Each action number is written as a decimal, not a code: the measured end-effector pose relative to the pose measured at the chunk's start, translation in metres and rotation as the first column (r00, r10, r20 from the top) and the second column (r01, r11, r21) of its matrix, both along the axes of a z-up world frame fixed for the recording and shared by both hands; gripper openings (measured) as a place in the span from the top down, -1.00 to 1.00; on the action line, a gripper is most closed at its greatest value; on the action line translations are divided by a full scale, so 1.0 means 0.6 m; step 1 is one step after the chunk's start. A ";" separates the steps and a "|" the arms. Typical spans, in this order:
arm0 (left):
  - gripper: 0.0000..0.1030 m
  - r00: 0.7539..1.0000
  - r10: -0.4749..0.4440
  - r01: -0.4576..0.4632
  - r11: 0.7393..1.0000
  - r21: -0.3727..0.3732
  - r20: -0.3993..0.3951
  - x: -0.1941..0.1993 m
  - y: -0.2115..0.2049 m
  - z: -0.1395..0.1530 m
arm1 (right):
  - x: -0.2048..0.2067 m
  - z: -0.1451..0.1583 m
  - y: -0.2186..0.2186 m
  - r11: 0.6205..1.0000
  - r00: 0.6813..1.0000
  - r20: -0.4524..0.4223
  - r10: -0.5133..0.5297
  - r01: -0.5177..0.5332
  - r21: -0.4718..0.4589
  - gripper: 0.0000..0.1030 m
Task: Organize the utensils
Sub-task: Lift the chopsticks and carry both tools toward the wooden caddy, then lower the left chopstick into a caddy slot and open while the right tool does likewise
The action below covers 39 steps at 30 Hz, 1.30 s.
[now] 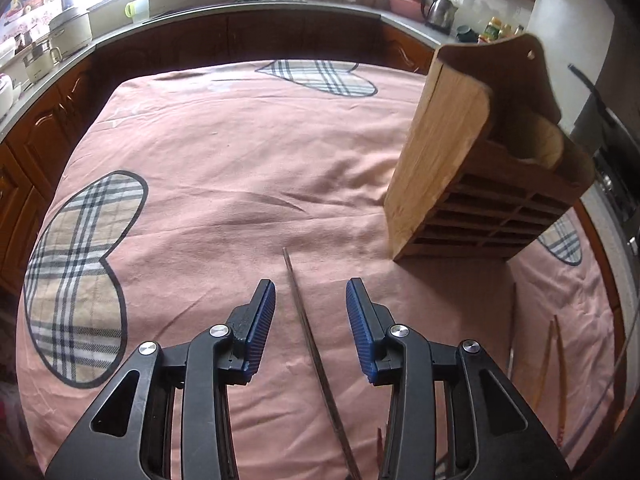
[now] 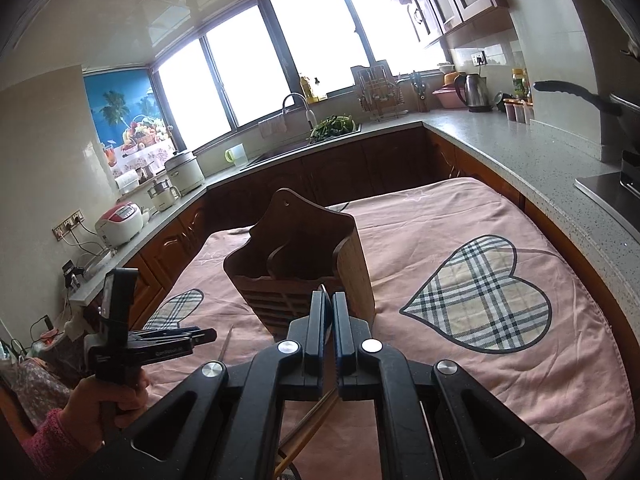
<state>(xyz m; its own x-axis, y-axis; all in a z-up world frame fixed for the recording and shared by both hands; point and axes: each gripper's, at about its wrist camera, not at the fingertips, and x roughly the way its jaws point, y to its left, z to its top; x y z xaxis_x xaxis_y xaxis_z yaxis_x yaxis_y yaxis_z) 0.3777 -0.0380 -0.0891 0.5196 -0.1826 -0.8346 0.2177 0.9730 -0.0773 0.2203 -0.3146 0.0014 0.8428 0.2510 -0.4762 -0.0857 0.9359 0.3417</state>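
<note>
Chopstick (image 1: 316, 356), thin metal one, lies flat on the pink cloth (image 1: 224, 184) right between my left gripper's (image 1: 311, 294) fingers, running from below the camera out past the tips. Jaws on that side are wide apart, blue pads (image 1: 262, 320) clear of the stick on both sides, nothing held. Wooden utensil holder (image 1: 472, 160) stands upright ahead and to the right of the left gripper, slatted front facing me, two open compartments on top. A pair of wooden chopsticks (image 1: 556, 372) lies on the cloth far right of that gripper, near the frame edge; one more thin metal stick (image 1: 511, 344) sits just left of them.

My right gripper (image 2: 329, 300) has its fingers nearly pressed together, only a slim gap. Something small and dark peeks between the tips, but I cannot tell what it is or whether it is really clamped. Holder (image 2: 304, 256) is straight ahead of the right gripper, just past the tips. Wooden chopsticks (image 2: 312, 420) show underneath the right gripper, angled on the cloth. Left gripper (image 2: 200, 336) appears in the right wrist view off to the left, low over the cloth, hand (image 2: 104, 404) on its grip, with the metal chopstick's tip (image 2: 228, 340) just beyond it. Plaid heart patch (image 2: 480, 296) is on the cloth to the right of the right gripper.
</note>
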 end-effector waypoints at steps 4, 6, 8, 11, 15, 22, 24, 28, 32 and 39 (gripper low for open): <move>0.57 0.998 -0.010 0.013 0.998 0.056 -0.059 0.034 -0.016 -0.035 | 0.013 -0.015 -0.009 1.000 1.000 -0.021 0.003 -0.003 0.017 0.93; 0.78 0.998 -0.022 0.027 0.997 0.079 -0.055 0.036 -0.020 -0.045 | 0.017 -0.021 -0.011 1.000 1.000 -0.030 0.005 -0.005 0.027 0.93; 0.87 0.998 -0.035 0.039 0.994 0.102 -0.046 0.035 -0.024 -0.045 | 0.020 -0.026 -0.014 0.999 0.999 -0.036 0.007 -0.006 0.035 0.93; 0.90 0.999 -0.022 0.025 0.998 0.060 -0.049 0.034 -0.013 -0.043 | 0.026 -0.032 -0.015 0.999 0.999 -0.047 0.013 -0.011 0.048 0.93; 0.93 1.000 -0.003 0.003 1.000 -0.004 -0.020 0.009 0.010 -0.015 | 0.030 -0.032 -0.011 0.998 0.999 -0.048 0.022 -0.020 0.055 0.93; 0.93 0.997 -0.007 0.017 0.990 -0.140 0.073 -0.056 0.042 0.084 | 0.026 -0.012 0.002 0.999 0.999 -0.026 0.035 -0.034 0.040 0.93; 0.93 0.994 -0.011 0.028 0.986 -0.165 0.106 -0.072 0.045 0.114 | 0.025 -0.004 0.008 0.999 0.999 -0.016 0.038 -0.037 0.032 0.93; 0.93 0.985 -0.014 0.052 0.975 -0.218 0.172 -0.097 0.053 0.166 | 0.023 0.015 0.019 0.999 0.999 0.010 0.042 -0.042 0.007 0.93; 0.93 0.972 -0.010 0.074 0.962 -0.262 0.236 -0.113 0.060 0.205 | 0.020 0.036 0.029 0.999 0.998 0.043 0.036 -0.035 -0.041 0.93; 0.93 0.947 0.009 0.100 0.942 -0.321 0.322 -0.122 0.057 0.257 | 0.022 0.062 0.036 0.991 0.994 0.109 -0.004 0.019 -0.129 0.93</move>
<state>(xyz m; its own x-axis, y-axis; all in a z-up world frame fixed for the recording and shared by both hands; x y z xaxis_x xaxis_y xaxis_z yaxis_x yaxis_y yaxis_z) 0.3044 -0.0040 0.0653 0.7297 -0.4471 -0.5173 0.3268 0.8926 -0.3105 0.2337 -0.2931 0.0388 0.8937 0.1832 -0.4095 -0.1046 0.9728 0.2068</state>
